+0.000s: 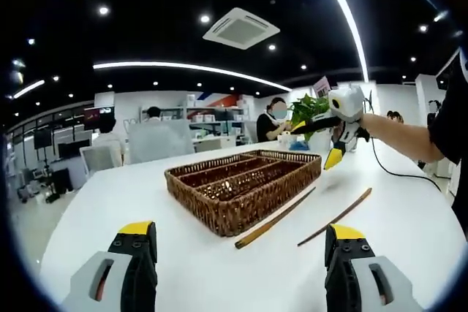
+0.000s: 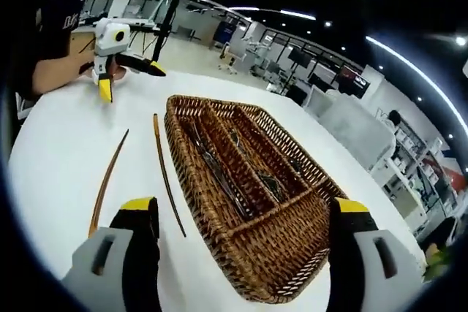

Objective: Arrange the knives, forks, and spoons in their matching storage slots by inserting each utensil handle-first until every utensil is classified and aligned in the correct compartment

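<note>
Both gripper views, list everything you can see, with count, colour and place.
Basket: one, brown wicker, divided into compartments, middle of the table.
Utensils: several, dark metal, lying in the basket compartments; exact count unclear.
Sticks: two, thin, brown, on the table beside the basket.
Table: one, white.
Plant: one, green, far end of the table.
People: a few, in the background.
Left gripper: grey, yellow-tipped fingers, open, empty.
Right gripper: same colours, open, empty, over the basket.
</note>
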`<state>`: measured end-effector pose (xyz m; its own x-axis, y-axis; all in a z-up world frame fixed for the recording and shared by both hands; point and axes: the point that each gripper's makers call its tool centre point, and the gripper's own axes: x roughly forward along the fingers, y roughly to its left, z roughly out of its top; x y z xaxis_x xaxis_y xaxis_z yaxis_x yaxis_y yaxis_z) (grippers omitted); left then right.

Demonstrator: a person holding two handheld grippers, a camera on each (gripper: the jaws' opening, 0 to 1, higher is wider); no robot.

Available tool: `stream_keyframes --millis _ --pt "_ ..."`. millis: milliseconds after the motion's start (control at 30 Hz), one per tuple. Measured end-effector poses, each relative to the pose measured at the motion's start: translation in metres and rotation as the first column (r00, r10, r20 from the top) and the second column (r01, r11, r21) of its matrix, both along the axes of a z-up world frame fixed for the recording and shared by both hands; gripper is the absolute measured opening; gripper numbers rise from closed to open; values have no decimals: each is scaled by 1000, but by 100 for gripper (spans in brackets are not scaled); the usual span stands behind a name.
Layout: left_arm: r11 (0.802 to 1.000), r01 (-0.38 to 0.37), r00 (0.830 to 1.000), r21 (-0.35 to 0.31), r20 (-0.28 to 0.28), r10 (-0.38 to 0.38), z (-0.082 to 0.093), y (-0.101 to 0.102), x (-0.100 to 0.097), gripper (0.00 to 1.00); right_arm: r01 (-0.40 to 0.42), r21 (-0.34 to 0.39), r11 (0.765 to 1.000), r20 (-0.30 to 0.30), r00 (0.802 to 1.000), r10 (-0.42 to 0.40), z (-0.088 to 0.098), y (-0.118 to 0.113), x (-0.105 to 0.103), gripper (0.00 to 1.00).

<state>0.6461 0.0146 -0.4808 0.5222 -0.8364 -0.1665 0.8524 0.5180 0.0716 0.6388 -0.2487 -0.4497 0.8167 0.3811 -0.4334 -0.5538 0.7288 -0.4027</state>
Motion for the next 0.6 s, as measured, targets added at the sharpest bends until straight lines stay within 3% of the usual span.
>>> stream_keyframes --millis 167,267,333,567,600 --pt "1000 13 1000 10 12 -13 1 -4 -5 100 63 74 995 39 997 -66 4 -18 -15 99" --pt "1000 11 1000 19 17 -11 1 -6 -5 100 87 143 986 30 995 -92 2 -22 -25 99" --pt "1000 6 1000 21 21 -6 3 -6 -4 100 89 152 984 35 995 -95 -1 -24 -30 99" --pt "998 -15 1000 -57 5 15 15 -9 -3 100 115 218 969 55 990 -130 -9 -28 -49 99" --pt "998 -13 1000 -56 0 13 15 -9 -3 100 115 231 966 37 991 -127 -11 -26 -52 99"
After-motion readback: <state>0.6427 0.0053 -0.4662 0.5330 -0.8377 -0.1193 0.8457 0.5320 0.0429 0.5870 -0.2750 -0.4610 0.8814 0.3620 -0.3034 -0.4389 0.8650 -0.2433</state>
